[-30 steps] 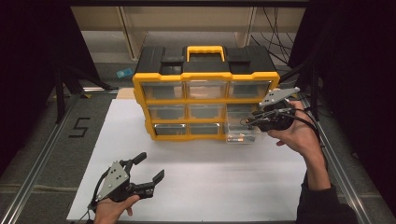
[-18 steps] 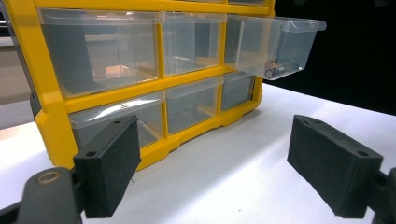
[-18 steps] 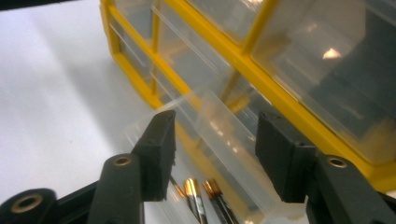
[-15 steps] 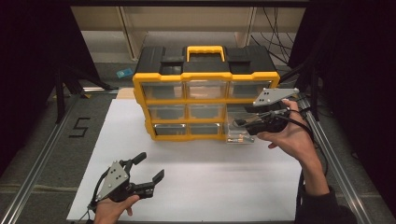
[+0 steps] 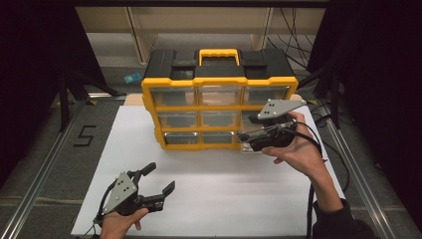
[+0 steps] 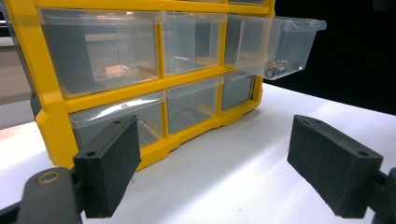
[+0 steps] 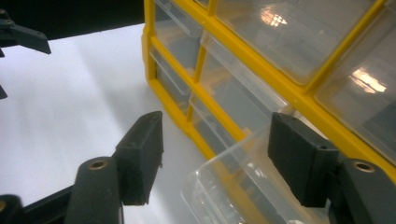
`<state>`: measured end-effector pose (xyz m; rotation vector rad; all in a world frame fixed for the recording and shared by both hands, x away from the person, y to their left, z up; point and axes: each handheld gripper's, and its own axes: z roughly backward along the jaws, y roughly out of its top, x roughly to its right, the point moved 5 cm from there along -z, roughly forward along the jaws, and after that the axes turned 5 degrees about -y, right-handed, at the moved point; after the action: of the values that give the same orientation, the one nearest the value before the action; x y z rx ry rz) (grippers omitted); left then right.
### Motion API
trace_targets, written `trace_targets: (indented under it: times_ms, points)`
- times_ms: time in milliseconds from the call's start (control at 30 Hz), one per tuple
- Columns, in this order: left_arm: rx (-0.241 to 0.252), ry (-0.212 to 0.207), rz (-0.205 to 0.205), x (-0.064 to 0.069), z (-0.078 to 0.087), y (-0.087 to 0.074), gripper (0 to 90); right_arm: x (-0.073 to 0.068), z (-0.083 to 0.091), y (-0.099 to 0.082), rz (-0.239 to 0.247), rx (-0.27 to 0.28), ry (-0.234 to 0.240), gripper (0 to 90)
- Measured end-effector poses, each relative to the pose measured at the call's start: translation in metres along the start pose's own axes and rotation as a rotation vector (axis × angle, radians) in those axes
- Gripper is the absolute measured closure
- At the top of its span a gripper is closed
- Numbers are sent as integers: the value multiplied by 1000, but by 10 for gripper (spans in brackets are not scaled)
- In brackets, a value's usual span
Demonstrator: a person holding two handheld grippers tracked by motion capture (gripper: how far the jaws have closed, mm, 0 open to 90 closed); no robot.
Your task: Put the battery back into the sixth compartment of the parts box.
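A yellow and black organiser [image 5: 219, 82] with clear drawers stands at the back of the white board. Its middle-row right drawer [image 6: 280, 42] is pulled out and holds small metal parts [image 6: 273, 70]. My right gripper [image 5: 246, 128] hovers at that drawer [image 5: 247, 148]. Its jaws have just been opening and stand apart. In the right gripper view [image 7: 215, 144] the drawer's rim [image 7: 233, 186] lies low between the pads, which do not press it. My left gripper [image 5: 160, 177] rests open near the board's front left, aimed at the organiser [image 6: 51, 121], nothing between its jaws [image 6: 215, 158].
The white board [image 5: 209, 209] has free room in front of the organiser. Metal rails [image 5: 35, 199] run along both sides of the table. A "5" mark [image 5: 84, 135] lies at the left, a small blue item [image 5: 133, 77] behind the organiser, and cables [image 5: 323, 144] trail at the right.
My right gripper has moved left along the organiser's front and its jaws have spread apart. The left gripper has stayed put. The drawer remains pulled out.
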<state>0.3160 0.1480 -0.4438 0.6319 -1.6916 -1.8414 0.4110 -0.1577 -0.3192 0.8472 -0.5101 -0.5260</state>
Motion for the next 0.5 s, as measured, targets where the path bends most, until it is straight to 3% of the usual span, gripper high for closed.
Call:
trace_targets:
  times_ms: [500]
  points:
    - [2, 2, 5, 0, 0, 0, 165, -17, -5, -12, -29, 68, 11, 329]
